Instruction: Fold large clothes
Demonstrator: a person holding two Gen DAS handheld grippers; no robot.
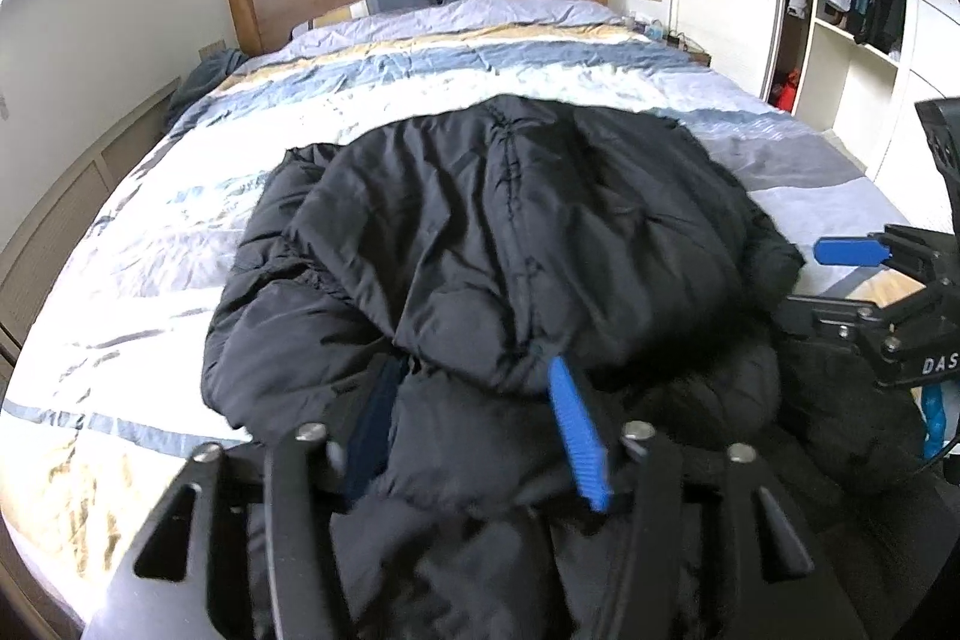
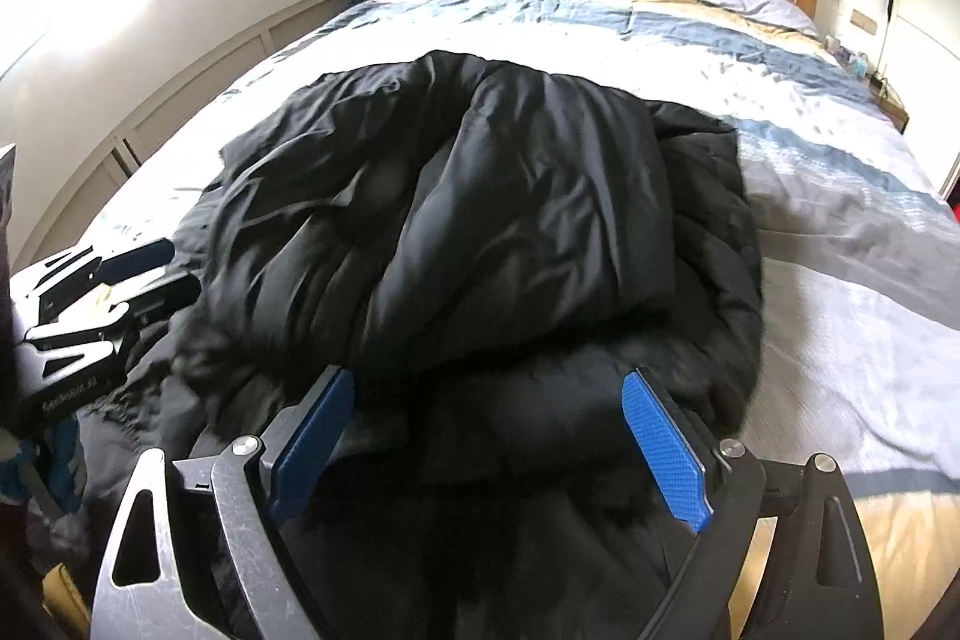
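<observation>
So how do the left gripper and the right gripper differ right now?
The left gripper has black jacket fabric bunched between its fingers; the right gripper shows a clear gap above the jacket. The left gripper's jaws stand narrower, the right gripper's wider. Both have blue pads and point down over the bed.

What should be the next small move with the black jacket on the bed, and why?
Probably lower the right gripper onto the near edge of the black jacket and close on it. Its jaws stand wide with nothing between the pads, and the jacket lies as a puffy, uneven bundle on the bed. The left gripper also looks released.
</observation>
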